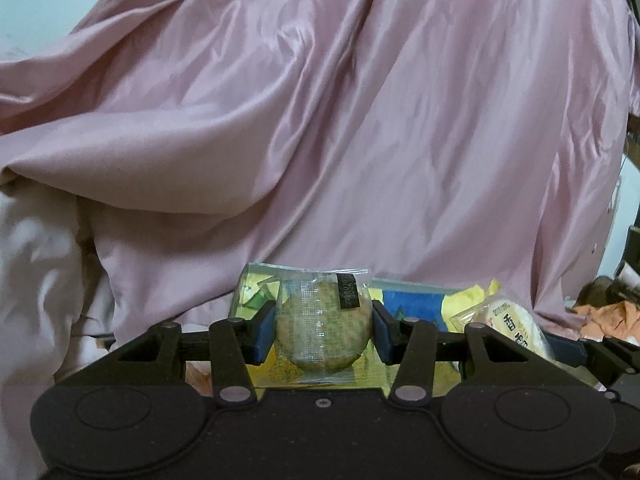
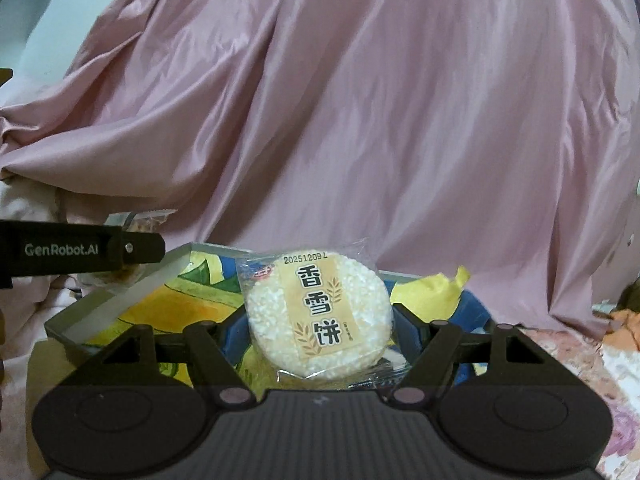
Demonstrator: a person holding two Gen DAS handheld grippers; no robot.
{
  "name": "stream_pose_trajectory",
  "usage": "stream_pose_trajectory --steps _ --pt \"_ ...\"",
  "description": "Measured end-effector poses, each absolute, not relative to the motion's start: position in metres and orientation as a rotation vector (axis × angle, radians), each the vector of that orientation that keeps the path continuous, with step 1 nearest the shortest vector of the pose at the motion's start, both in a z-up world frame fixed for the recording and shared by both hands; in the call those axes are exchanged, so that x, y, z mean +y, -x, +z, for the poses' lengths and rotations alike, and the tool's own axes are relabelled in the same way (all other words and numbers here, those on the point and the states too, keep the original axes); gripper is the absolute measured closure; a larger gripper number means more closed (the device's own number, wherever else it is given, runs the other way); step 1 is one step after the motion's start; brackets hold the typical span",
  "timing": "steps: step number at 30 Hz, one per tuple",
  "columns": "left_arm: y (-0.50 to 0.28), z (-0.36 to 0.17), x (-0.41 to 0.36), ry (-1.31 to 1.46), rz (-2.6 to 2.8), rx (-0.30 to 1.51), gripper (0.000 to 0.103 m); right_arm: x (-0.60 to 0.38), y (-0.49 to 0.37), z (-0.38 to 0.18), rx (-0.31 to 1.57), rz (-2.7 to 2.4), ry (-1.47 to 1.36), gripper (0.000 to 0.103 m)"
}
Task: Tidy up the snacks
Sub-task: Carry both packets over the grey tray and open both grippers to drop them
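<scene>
I have my left claw (image 1: 323, 330) pinching a clear-wrapped brown round biscuit (image 1: 322, 326) and my right claw (image 2: 320, 326) pinching a white puffed rice cracker in crinkly film (image 2: 318, 320), both held over the colourful printed shallow tray (image 2: 120, 300); both look light, brittle and slippery, so I judge a gentle grip on the disc edges best.

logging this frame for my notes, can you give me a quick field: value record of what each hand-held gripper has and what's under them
left hand-held gripper: shut on brown round cake in clear wrapper
right hand-held gripper: shut on white rice cracker, wrapper dated 20251209
below both: shallow tray with a yellow and blue printed bottom
tray contents: yellow wrapper at its right side
backdrop: pink satin fabric, heavily creased
cross view: the left tool's side shows in the right wrist view
</scene>
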State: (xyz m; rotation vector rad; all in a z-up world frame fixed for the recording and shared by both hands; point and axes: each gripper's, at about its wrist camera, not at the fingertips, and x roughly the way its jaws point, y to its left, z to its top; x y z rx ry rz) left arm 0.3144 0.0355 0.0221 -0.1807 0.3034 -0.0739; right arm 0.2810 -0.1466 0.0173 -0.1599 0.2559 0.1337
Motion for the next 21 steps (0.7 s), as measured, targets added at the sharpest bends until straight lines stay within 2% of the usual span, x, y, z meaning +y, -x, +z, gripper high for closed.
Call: stream_pose_trajectory --steps 15,21 --pt "-0.337 0.005 0.028 0.198 -0.103 0.431 0.052 -0.146 -0.306 0.007 0.364 0.133 0.113 0.027" --pt "-0.333 0.008 0.029 0.214 -0.097 0.421 0.034 -0.148 -0.307 0.003 0.374 0.121 0.104 0.025"
